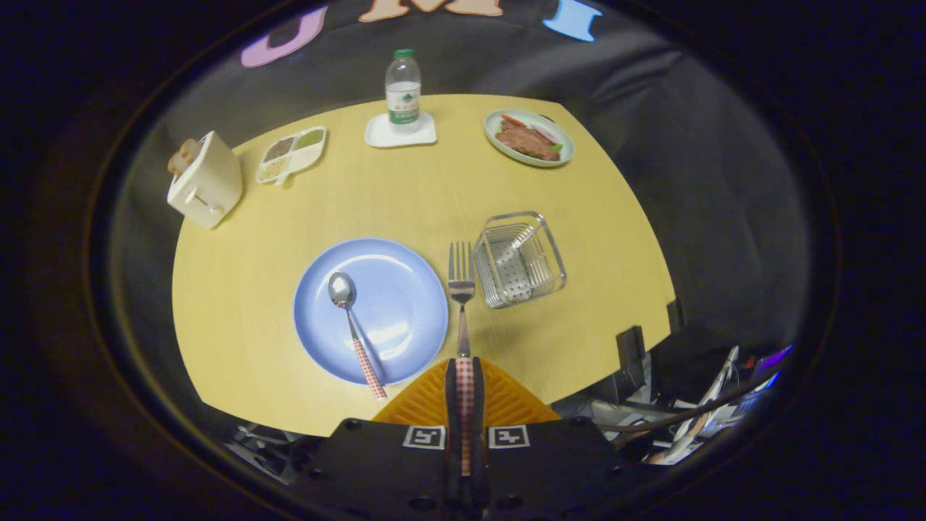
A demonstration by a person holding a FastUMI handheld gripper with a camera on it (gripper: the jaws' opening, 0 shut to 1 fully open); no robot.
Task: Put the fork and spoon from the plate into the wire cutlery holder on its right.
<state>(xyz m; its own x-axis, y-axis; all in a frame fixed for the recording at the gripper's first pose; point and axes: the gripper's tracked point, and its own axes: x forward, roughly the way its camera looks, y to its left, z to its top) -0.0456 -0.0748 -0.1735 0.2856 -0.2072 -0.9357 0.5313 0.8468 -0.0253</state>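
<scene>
The gripper (pixel 464 376) is raised, its two fingers clamped together on a checked-handled metal fork (pixel 461 289) pointing toward 12 o'clock.

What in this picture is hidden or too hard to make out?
- Fork handle's end: gripper view, clamped between the gripper fingers, which cover it.
- Wire cutlery holder depth: seen from above, so hard to judge.
- Bottle label: too small.
- Compartment tray contents: too small to identify.
- Cluttered gear beyond the table edge: dark, cut off.

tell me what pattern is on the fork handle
Red-and-white check, clearest in the gripper view, where the claw grips the fork.
</scene>
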